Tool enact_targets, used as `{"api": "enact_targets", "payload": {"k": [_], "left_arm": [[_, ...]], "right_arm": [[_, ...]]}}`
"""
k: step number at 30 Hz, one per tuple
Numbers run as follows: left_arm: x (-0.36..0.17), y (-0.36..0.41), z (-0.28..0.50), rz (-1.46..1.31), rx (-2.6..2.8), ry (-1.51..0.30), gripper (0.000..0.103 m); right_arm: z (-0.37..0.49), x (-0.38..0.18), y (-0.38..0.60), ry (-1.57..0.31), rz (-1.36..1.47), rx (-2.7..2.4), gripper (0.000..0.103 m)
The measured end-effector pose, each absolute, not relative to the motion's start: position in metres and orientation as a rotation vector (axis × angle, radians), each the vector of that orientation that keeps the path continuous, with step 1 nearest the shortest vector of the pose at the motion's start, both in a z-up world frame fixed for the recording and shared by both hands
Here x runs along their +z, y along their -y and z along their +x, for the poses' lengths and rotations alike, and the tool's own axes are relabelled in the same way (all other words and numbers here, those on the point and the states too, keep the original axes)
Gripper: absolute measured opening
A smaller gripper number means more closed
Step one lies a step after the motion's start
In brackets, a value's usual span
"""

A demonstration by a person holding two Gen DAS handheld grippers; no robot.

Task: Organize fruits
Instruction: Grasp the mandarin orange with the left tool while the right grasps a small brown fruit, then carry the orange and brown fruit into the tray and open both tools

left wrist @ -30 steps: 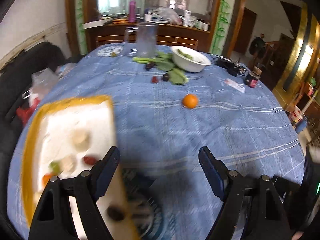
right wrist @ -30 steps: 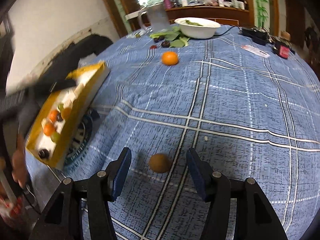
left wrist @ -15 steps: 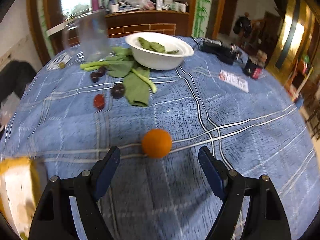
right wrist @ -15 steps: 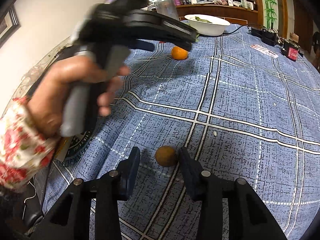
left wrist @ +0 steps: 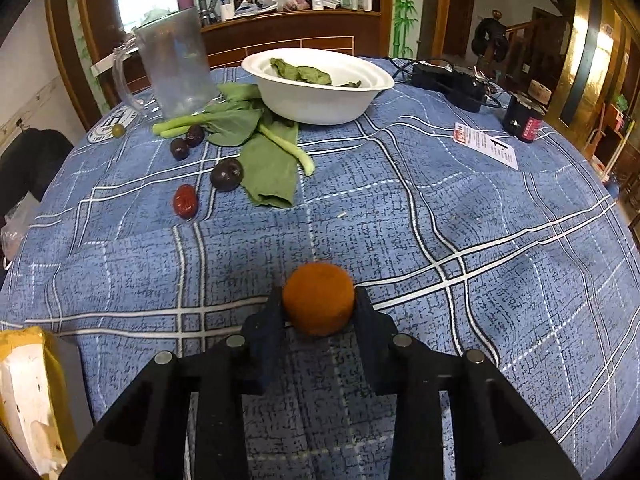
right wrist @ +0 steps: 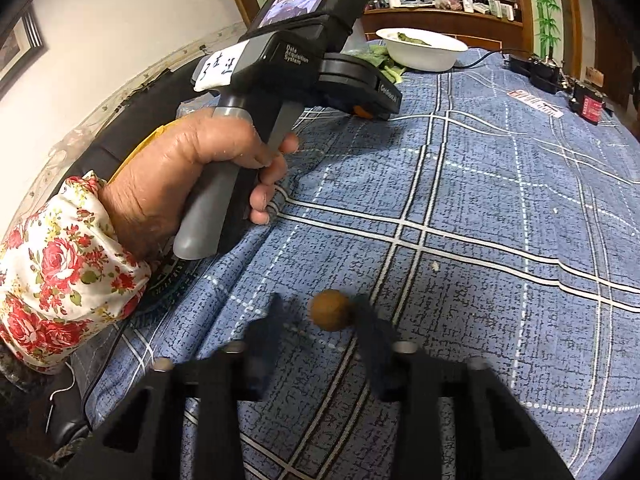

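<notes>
An orange (left wrist: 318, 298) sits on the blue checked tablecloth (left wrist: 440, 220), and my left gripper (left wrist: 318, 314) is closing on it with both pads against its sides. In the right wrist view the same left gripper (right wrist: 362, 110) shows in a person's hand (right wrist: 192, 176), a bit of orange in its jaws. My right gripper (right wrist: 319, 312) is closing around a small brown fruit (right wrist: 330, 312). Its right finger touches the fruit; its blurred left finger stands a little apart. A yellow-rimmed tray (left wrist: 24, 392) with a white inside lies at the lower left.
Farther back lie a dark plum (left wrist: 227, 174), a red date (left wrist: 185, 201), two more dark fruits (left wrist: 180, 148) and a small green fruit (left wrist: 117, 130). Leafy greens (left wrist: 268, 160), a white bowl (left wrist: 320, 110), a clear pitcher (left wrist: 172, 64), a card (left wrist: 486, 148) and a black jar (left wrist: 522, 122) stand beyond.
My left gripper swung from the tray over to the orange and its jaws came in onto it. The right gripper stayed put while its jaws narrowed around the brown fruit.
</notes>
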State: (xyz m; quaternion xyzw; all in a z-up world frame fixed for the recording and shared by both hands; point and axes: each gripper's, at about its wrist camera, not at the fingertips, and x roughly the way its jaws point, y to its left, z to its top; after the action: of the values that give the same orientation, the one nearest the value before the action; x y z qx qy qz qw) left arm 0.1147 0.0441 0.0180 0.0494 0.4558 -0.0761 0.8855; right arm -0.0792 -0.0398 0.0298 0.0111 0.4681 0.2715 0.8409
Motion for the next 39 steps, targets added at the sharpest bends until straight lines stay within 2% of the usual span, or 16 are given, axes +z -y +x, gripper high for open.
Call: {"api": "enact_targets", "payload": {"k": [18,27,39], "left_arm": [[0.077,-0.083,0.012,-0.097,-0.202,-0.853,0.032],[0.082,-0.153,-0.065,-0.27,-0.109,-0.828,0.032],[0.073,-0.256,-0.138,-0.271,0.159,-0.805,0.033]], "right_arm": [[-0.077,0.036,0.054,-0.941,0.137,0.584,0.024],[-0.08,0.036,0.06,-0.943,0.175,0.561,0.024],[-0.087,0.073,-0.001,-0.924,0.095,0.674,0.025]]}}
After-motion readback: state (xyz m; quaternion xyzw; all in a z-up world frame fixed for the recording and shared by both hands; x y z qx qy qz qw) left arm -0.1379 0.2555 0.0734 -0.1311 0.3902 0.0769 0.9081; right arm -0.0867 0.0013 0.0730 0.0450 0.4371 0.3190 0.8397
